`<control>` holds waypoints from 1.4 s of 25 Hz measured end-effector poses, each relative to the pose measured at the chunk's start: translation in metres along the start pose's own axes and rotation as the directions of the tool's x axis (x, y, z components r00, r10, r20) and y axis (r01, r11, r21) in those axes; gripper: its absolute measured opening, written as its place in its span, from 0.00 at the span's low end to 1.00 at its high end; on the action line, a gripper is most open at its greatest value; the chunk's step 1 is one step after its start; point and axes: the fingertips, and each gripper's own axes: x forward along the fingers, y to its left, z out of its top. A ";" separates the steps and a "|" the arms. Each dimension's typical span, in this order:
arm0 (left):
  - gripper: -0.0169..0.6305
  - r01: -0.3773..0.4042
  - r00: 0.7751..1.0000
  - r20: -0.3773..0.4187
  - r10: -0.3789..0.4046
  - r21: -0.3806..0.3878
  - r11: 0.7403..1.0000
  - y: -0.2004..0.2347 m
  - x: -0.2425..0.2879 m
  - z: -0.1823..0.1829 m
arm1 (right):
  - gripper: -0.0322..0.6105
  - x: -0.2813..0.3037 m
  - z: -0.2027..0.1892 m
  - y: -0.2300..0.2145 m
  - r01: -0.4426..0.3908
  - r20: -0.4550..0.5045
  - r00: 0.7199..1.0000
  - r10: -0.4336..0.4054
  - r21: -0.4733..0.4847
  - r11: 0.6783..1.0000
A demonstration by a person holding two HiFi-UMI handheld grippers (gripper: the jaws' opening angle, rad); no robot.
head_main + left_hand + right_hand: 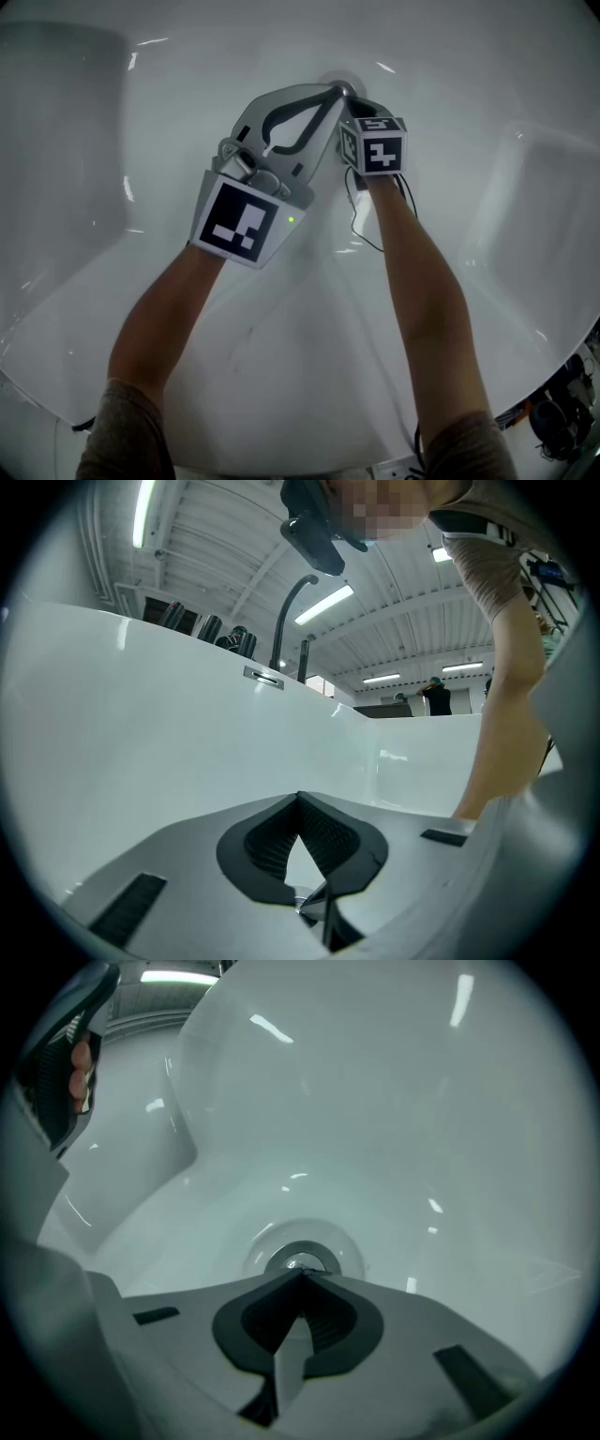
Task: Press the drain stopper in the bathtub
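Observation:
The round chrome drain stopper sits in its shallow recess in the white bathtub floor. My right gripper is shut, and its joined tips are at the stopper's near edge. In the head view the drain recess peeks out just past both grippers. My left gripper is shut too, its tips lying over the drain beside the right gripper, whose jaws are mostly hidden under its marker cube. The left gripper view looks up at the tub wall, with the left gripper empty.
The curved tub walls rise on every side. A dark faucet stands on the far rim. The person's right forearm crosses the left gripper view. Cables and gear lie outside the tub at lower right.

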 end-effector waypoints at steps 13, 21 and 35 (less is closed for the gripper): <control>0.03 -0.013 0.999 -0.037 0.011 -0.041 0.999 -0.002 0.001 -0.011 | 0.05 0.010 -0.004 0.001 0.001 -0.132 0.991 -0.012 -0.085 0.996; 0.03 -0.018 0.999 -0.043 0.016 -0.043 0.999 -0.002 -0.002 -0.007 | 0.05 0.003 -0.005 0.001 0.001 -0.089 0.996 -0.006 -0.058 0.998; 0.03 -0.050 0.997 -0.053 0.048 -0.030 0.998 -0.028 -0.012 0.067 | 0.05 -0.086 0.023 0.009 -0.019 -0.056 0.998 0.020 0.010 1.000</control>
